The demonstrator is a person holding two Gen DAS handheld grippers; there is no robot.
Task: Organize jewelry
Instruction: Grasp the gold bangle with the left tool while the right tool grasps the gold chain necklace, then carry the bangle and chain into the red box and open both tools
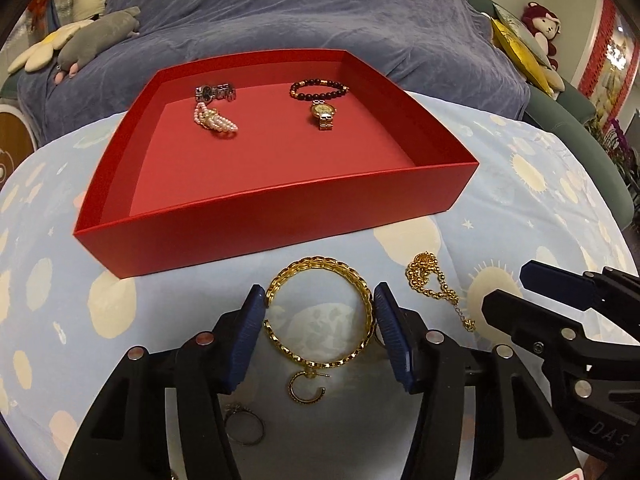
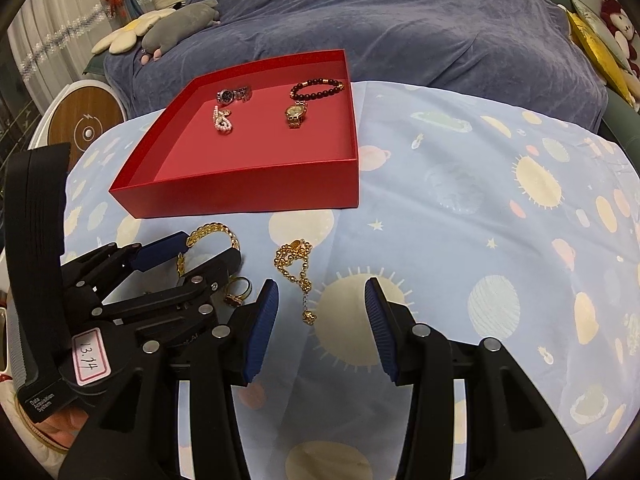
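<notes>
A red tray [image 1: 280, 216] [image 2: 256, 196] on the table holds a silver watch [image 1: 214, 92], a pearl bracelet [image 1: 216, 120], a dark bead bracelet [image 1: 318, 88] and a gold watch [image 1: 324, 114]. My left gripper [image 1: 320, 304] is open with its pads on either side of a gold chain bangle [image 1: 362, 280] lying on the cloth; I cannot tell if they touch it. A gold hoop earring [image 1: 306, 388] and a ring [image 1: 244, 426] lie between its arms. A gold bead chain [image 1: 436, 284] [image 2: 298, 268] lies to the right. My right gripper [image 2: 320, 292] is open and empty, just right of that chain.
The table has a light blue cloth with suns and planets [image 2: 480, 220]. A gold ring with a dark stone [image 2: 237, 292] lies by the left gripper. A bed with a blue cover [image 1: 300, 12] and plush toys stands behind. A round white device [image 2: 86, 120] stands at the left.
</notes>
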